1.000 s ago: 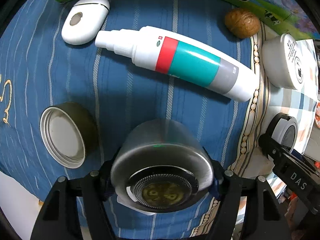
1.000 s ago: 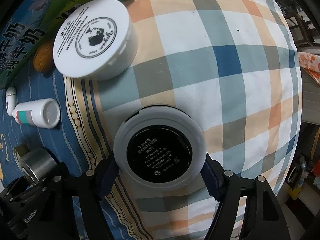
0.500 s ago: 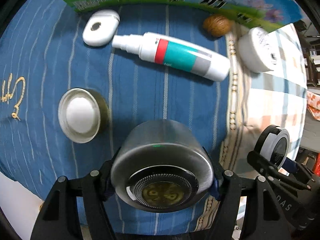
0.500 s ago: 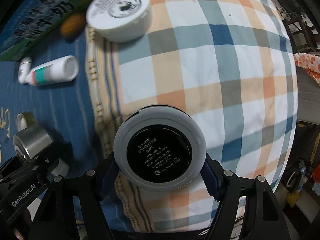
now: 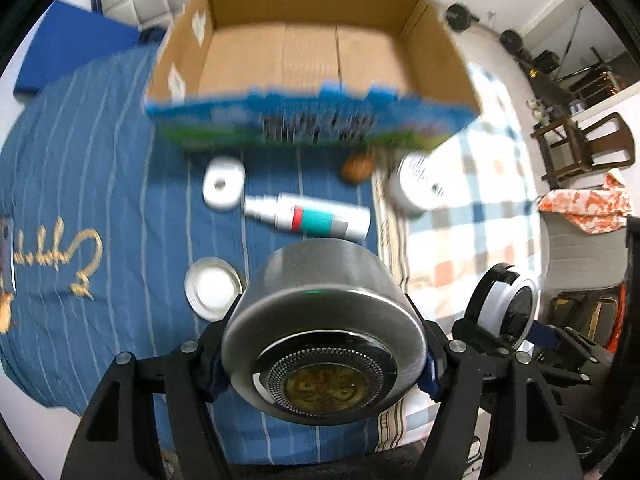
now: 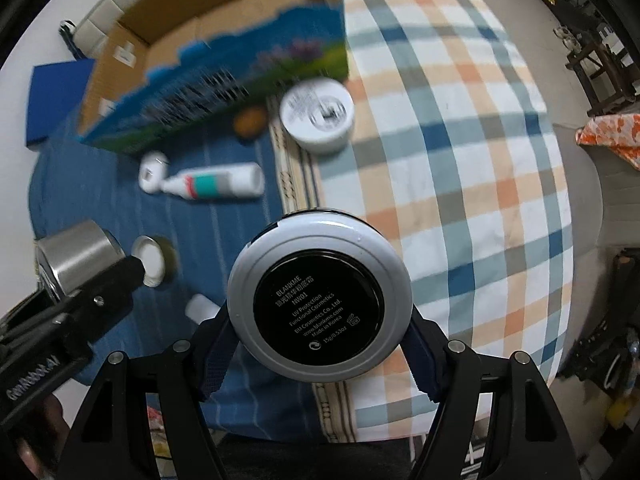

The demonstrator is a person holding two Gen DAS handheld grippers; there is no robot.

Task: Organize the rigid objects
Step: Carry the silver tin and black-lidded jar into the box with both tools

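My left gripper (image 5: 322, 354) is shut on a round steel tin (image 5: 320, 320), held well above the bed; it also shows in the right wrist view (image 6: 76, 256). My right gripper (image 6: 320, 340) is shut on a round grey-and-black cosmetic compact (image 6: 320, 300), also seen in the left wrist view (image 5: 502, 304). An open cardboard box (image 5: 312, 52) stands at the far side, its floor bare. On the blue cloth in front of it lie a white spray bottle (image 5: 308, 216), a small white case (image 5: 223, 184), a walnut (image 5: 356, 168), a white cream jar (image 5: 416, 184) and a round lid (image 5: 212, 288).
The bed has a blue striped cover (image 5: 100, 160) on the left and a checked sheet (image 6: 460, 160) on the right. A small white object (image 6: 202, 308) lies near the bed's front edge. A wooden chair (image 5: 584, 148) and clutter stand to the right of the bed.
Both grippers have risen and pulled back with their objects held. The objects on the bed look smaller, and the box's open inside has come into view.
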